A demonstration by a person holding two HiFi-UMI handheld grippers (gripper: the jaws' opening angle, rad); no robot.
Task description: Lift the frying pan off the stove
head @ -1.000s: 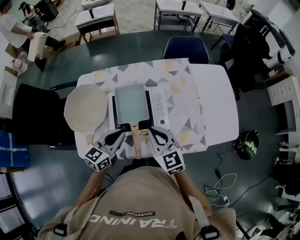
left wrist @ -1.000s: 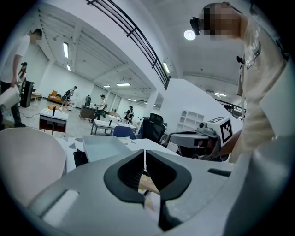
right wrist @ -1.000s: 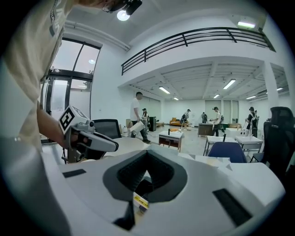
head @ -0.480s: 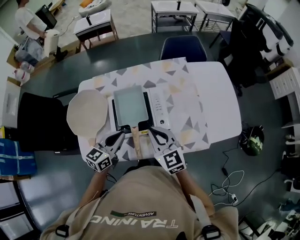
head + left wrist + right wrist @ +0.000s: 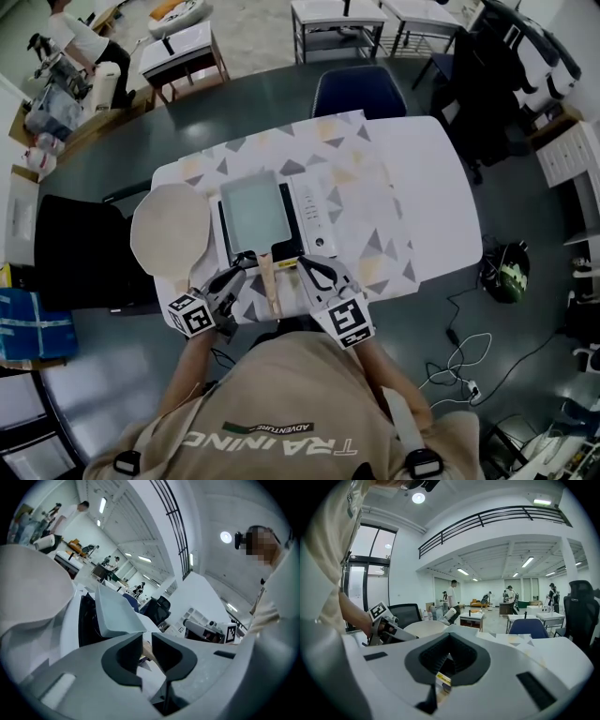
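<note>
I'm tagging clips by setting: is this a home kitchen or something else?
Probably an open lab or workshop hall, not a home kitchen: the stove with its frying pan sits on a table beside a blue chair, work desks stand beyond, and a mezzanine railing runs overhead.

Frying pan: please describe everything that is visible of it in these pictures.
The frying pan is rectangular and pale grey-green, with low sloping walls. It sits flat on the black top of the white stove. Its light, wooden-looking handle points toward the person. The handle lies between the left tongs, whose jaws have just been opening a little, and the right tongs. Neither appears to grip it.
</note>
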